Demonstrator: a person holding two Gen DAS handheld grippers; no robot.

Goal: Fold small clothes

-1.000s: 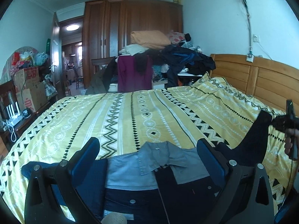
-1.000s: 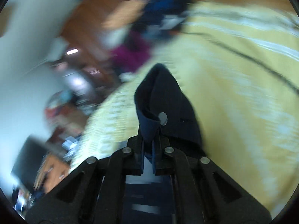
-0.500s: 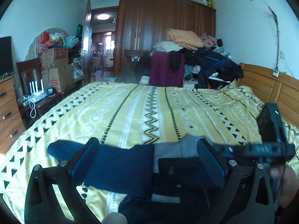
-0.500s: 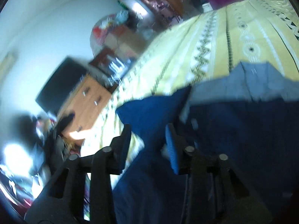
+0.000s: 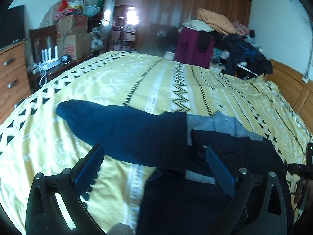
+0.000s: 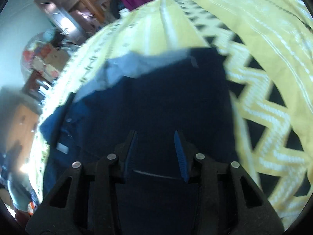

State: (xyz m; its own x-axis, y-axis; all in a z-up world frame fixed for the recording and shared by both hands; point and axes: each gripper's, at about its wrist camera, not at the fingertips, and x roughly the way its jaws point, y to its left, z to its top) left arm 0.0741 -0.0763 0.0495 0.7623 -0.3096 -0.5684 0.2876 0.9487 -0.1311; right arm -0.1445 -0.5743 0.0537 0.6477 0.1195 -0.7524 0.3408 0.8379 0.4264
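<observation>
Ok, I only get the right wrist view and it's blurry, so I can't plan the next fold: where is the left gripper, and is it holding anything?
Observer: The left gripper hangs over the near part of the navy top, jaws wide open, holding nothing.
Operator: Is the sleeve on that side folded in yet?
Observer: No. It lies stretched out flat on the yellow bedspread, pointing away to the left.
Operator: Anything lying near its cuff?
Observer: No, only bedspread shows around it.
</observation>
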